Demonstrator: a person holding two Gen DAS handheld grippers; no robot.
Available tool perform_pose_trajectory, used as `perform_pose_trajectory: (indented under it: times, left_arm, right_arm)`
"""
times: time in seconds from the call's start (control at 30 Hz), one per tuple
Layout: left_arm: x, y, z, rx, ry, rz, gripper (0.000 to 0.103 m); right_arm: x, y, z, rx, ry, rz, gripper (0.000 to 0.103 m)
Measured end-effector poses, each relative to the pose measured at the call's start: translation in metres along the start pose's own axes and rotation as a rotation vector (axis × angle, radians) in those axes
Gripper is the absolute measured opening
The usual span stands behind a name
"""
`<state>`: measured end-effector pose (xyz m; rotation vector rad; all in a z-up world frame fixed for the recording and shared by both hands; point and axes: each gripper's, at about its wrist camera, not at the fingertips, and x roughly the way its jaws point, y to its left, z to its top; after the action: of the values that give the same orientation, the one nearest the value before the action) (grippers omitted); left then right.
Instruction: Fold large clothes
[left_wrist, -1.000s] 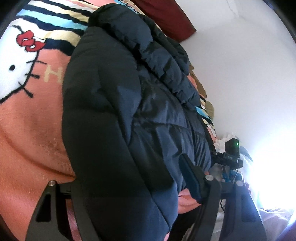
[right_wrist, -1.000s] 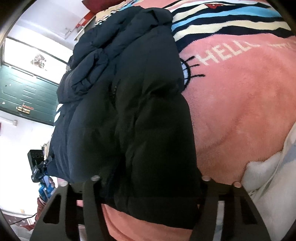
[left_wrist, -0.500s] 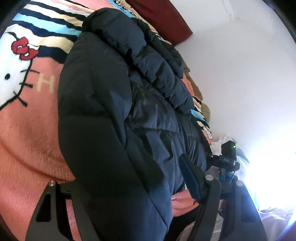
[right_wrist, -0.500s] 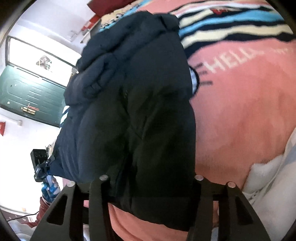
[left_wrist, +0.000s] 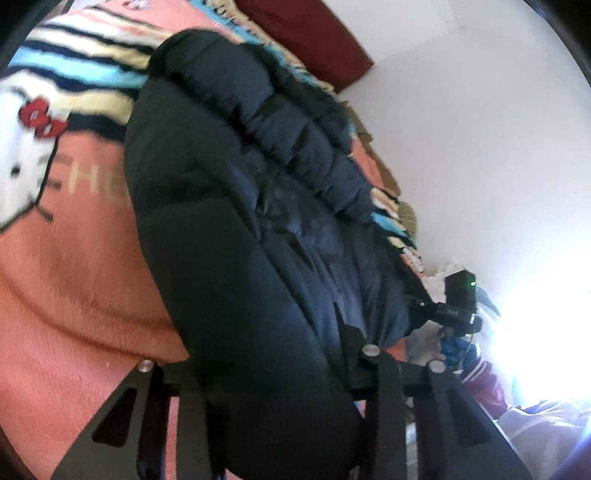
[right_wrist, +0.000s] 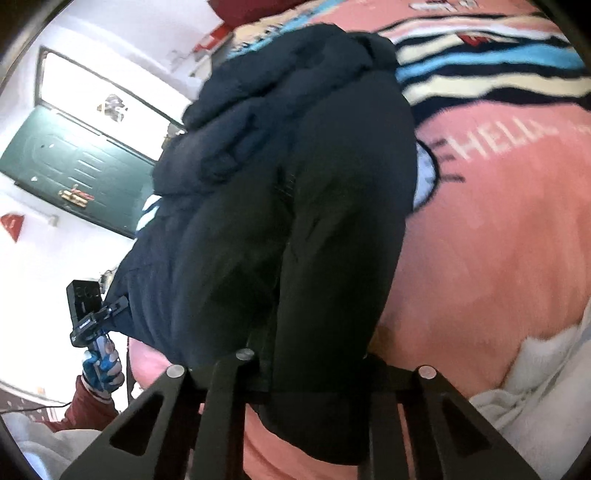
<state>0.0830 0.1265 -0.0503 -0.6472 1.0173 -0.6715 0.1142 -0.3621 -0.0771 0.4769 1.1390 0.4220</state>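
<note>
A dark navy puffer jacket (left_wrist: 240, 221) lies lengthwise on a pink cartoon-cat blanket (left_wrist: 74, 295), hood end far away. In the left wrist view my left gripper (left_wrist: 280, 387) has the jacket's near hem bulging between its fingers, and its jaws are closing on the fabric. In the right wrist view my right gripper (right_wrist: 306, 391) is at the other near corner of the jacket (right_wrist: 295, 184), jaws closing with the hem squeezed between them. The padding hides the pads of both grippers. The right gripper's camera block (left_wrist: 460, 295) shows at the jacket's far edge.
The blanket (right_wrist: 498, 240) has bare stretches on both sides of the jacket. A dark red pillow (left_wrist: 314, 40) lies at the head end by a white wall (left_wrist: 480, 129). White fluffy bedding (right_wrist: 535, 369) lies near right. A gloved hand (right_wrist: 101, 365) holds the left gripper before a green door (right_wrist: 74, 173).
Both grippers' fingers have drawn together around the jacket's near hem. The jacket's near edge has bunched and lifted slightly. Both views have tilted a little.
</note>
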Motion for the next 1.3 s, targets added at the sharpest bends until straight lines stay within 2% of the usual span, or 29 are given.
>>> perform_pose_trajectory:
  times: [0.13,0.23,0.37,0.63,0.87,1.3]
  left_arm:
    - [-0.016,-0.013,0.02,0.014,-0.059,-0.076,0.028]
    - [-0.028,-0.018,0.038,-0.002,-0.12,-0.153,0.027]
    - [-0.038,-0.017,0.066,-0.059,-0.2,-0.261,0.027]
    - [-0.033,-0.013,0.118,-0.166,-0.302,-0.398,0.027]
    - [-0.017,-0.008,0.166,-0.233,-0.356,-0.424,0.027]
    - [0.018,0.01,0.248,-0.351,-0.407,-0.443,0.027]
  right_arm:
    - [-0.022,0.001,0.012,0.02,-0.121,0.105,0.014]
    - [-0.04,-0.002,0.025,0.062,-0.231,0.214,0.014]
    - [-0.053,-0.017,0.045,0.153,-0.328,0.327,0.014]
    - [-0.051,-0.032,0.093,0.294,-0.426,0.468,0.014]
    - [-0.039,-0.029,0.145,0.4,-0.446,0.528,0.014]
    - [-0.008,-0.033,0.209,0.618,-0.462,0.614,0.015]
